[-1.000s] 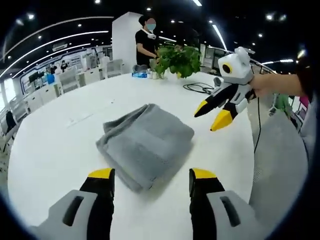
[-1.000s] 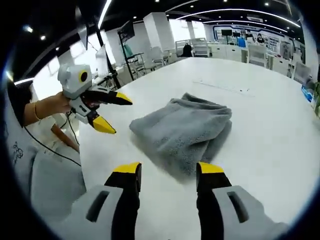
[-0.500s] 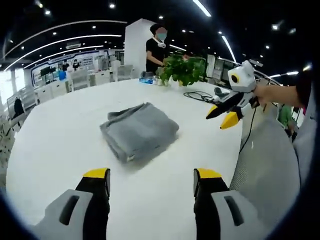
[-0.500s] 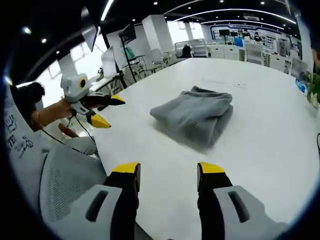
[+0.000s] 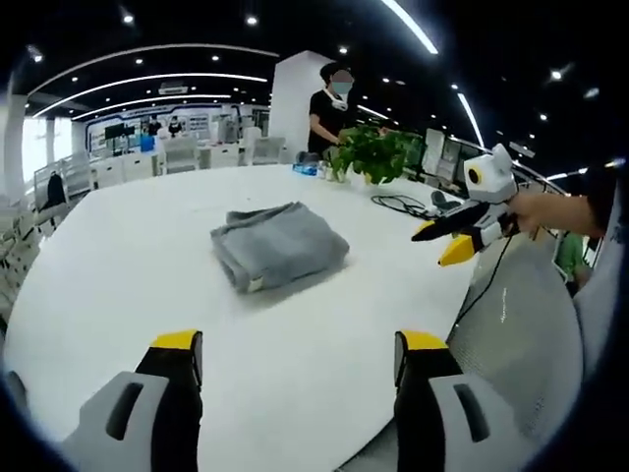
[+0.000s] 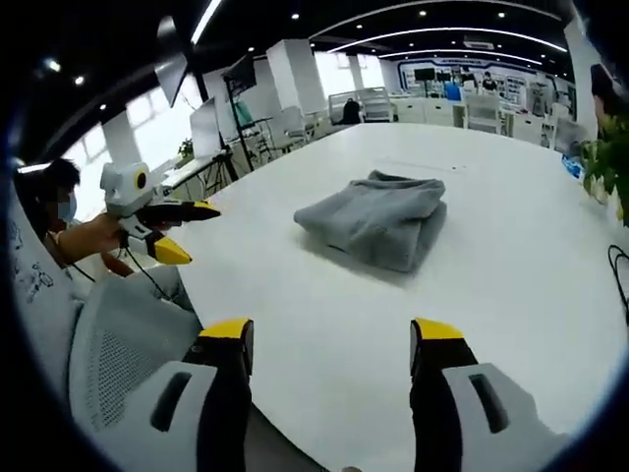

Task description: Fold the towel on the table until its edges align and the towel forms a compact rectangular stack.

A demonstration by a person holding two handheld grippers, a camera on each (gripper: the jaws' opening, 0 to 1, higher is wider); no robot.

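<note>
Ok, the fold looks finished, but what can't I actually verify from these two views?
- Towel, left gripper view: far edges hidden by its own bulk, so edge alignment is unclear.
- Towel, right gripper view: layers too small to count.
- Towel underside: hidden against the table.
- Items beside the plant, left gripper view: too small to identify.

Opposite table edges, both facing the towel (image 5: 278,254).
</note>
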